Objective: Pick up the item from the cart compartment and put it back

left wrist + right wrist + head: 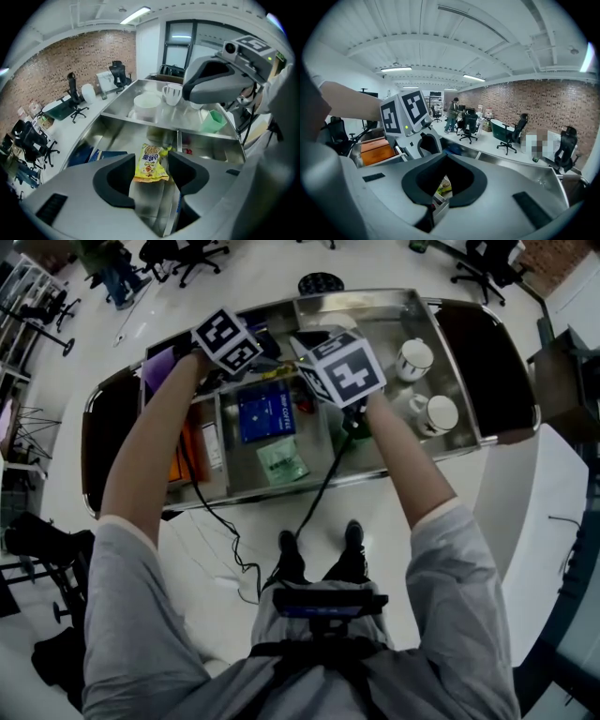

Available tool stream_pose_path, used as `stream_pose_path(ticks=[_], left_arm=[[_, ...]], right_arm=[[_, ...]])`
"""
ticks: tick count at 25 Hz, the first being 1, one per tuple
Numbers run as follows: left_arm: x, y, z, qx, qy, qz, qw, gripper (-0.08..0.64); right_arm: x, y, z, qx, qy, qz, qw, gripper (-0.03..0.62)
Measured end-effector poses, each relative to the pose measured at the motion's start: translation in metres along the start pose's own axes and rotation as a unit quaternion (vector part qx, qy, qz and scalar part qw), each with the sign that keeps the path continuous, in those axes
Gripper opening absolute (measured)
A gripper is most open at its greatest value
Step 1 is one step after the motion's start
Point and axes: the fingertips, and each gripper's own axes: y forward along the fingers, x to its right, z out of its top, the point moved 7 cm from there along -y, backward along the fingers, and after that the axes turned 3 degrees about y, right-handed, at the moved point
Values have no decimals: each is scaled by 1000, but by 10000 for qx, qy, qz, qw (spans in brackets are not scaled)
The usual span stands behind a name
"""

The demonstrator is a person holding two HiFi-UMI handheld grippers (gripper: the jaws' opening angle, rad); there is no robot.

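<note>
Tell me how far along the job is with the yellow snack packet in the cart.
Done: nothing I can confirm. The yellow snack packet lies in its cart compartment. In hand: nothing. The left gripper is open, its jaws either side of the packet without pinching it, and the right gripper is shut and empty. Still to do: grip the packet, lift it, set it back.

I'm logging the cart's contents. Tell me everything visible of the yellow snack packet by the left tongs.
The yellow snack packet is a glossy pouch, apparently foil or plastic, with printed lettering and a food picture, crimped at its near edge. It rests on the steel compartment floor. The left tongs stand open to either side of it; neither pad presses it.
</note>
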Motion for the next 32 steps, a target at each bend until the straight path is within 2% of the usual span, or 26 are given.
stream_pose_path(ticks=[5, 11, 18, 23, 27, 32], left_arm=[[-5, 20, 4, -429, 173, -255, 9986, 227], [-7, 37, 2, -655, 190, -495, 9964, 227], [-4, 54, 0, -959, 336, -605, 9930, 219], [-7, 57, 3, -961, 358, -486, 9935, 57], [-8, 53, 5, -924, 320, -537, 9938, 35], [-10, 50, 4, -837, 225, -423, 9953, 31]], right_arm=[[7, -1, -1, -13, 43, -64, 10000, 9], [16, -6, 0, 53, 88, -144, 9998, 9], [19, -7, 0, 76, 124, -169, 9998, 9], [19, -5, -1, 56, 128, -149, 9998, 9], [22, -4, -5, 49, 212, -139, 9997, 9], [21, -4, -5, 32, 233, -137, 9996, 9]])
